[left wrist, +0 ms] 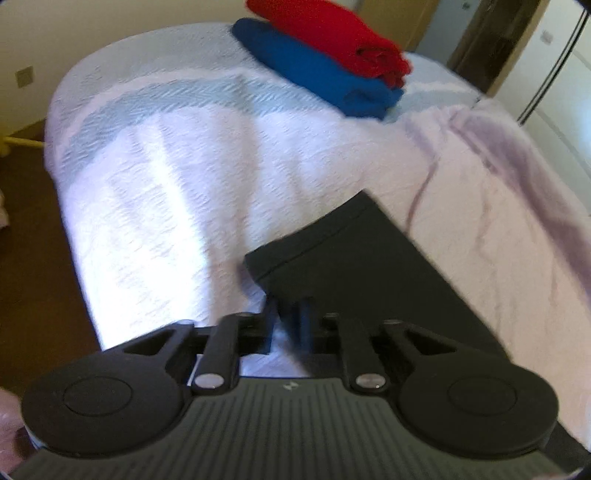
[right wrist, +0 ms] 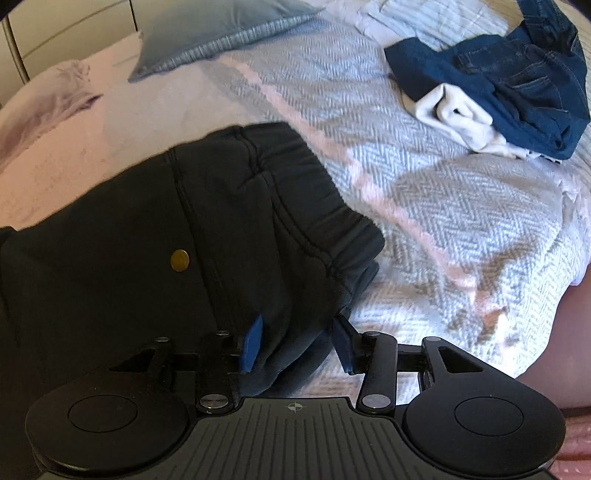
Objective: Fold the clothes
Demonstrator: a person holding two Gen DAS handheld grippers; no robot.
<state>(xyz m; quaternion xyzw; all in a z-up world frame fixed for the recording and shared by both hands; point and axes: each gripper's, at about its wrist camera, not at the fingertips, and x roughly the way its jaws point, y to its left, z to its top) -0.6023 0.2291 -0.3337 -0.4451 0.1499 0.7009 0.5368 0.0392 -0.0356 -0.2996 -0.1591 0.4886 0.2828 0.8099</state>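
- While folding of black garment (right wrist: 155, 236) in progress: lies on bed (left wrist: 177, 177), lower left of right wrist view, waistband end toward frame centre, small brass-coloured stud showing on the cloth.
- In left wrist view, same black garment at lower centre to right, hem end flat and squared, looks already doubled over at least once; cannot tell number of layers.
- Left claw (left wrist: 291, 317) at bottom centre: clenched tight, fingers together at the near edge of the black cloth; blurred, so cannot tell if a pinch of fabric is caught between them.
- Right claw (right wrist: 299, 343) at bottom centre: released, blue fingers (right wrist: 253, 343) spread apart, bunched waistband corner sitting between them, pads not pressing on it.
- Done so far, judging by layout: red folded item (left wrist: 332, 33) stacked on blue folded item (left wrist: 314, 70), upper centre of left wrist view, far end of bed.
- Left to do: heap of dark blue denim (right wrist: 517, 77) with white garment (right wrist: 458, 114) tucked under it, upper right of right wrist view, unfolded, well apart from black garment.
- Grey-blue pillow (right wrist: 221, 33) at upper left of right wrist view, not part of job.
- Estimate: roughly halfway; two pieces stacked, one mid-fold, at least two waiting.
- Likely next: final fold of black garment, then onto stack.
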